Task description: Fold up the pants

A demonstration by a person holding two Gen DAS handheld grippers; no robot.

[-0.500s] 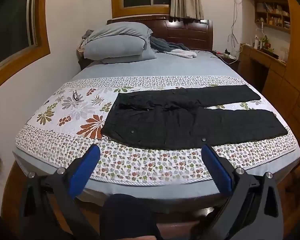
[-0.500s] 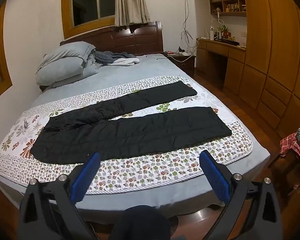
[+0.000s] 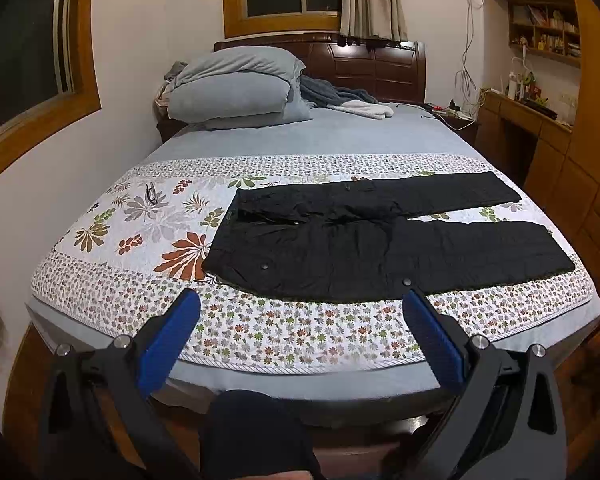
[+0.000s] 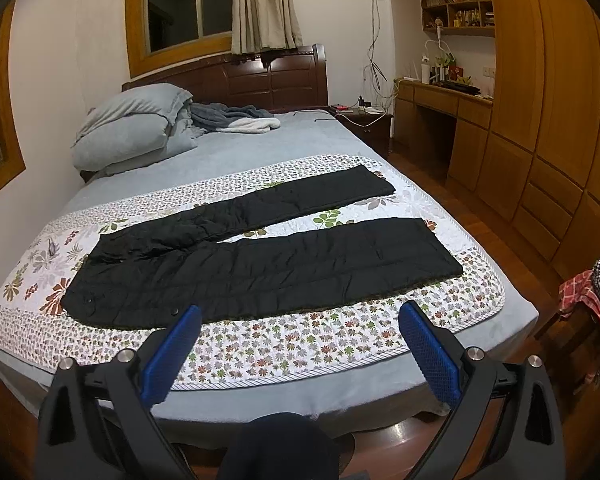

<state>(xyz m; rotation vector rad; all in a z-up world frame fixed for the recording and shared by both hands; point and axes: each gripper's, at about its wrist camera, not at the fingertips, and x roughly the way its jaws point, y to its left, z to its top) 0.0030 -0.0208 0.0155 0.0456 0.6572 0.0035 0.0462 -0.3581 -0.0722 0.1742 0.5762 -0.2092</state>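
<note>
Pants point(image 3: 364, 244) lie flat across the quilt point(image 3: 260, 336) on the bed point(image 3: 320, 136), waist to your left, both legs running right and splayed apart in a narrow V. Spread out like that so you can take one leg and lay it over the other; nothing folded yet.

Left gripper point(image 3: 302, 306) hovers off the near bed edge, jaws wide, holding nothing, lined up roughly with the waist and hip end. Right gripper point(image 4: 300, 316) likewise sits short of the bed, jaws wide and empty, aimed at the middle of the near leg. Neither touches the cloth.

My read: you're staged for the first grab, one gripper per end, so the lengthwise fold lands even. Pillows point(image 3: 236, 88) sit well clear at the headboard.
</note>
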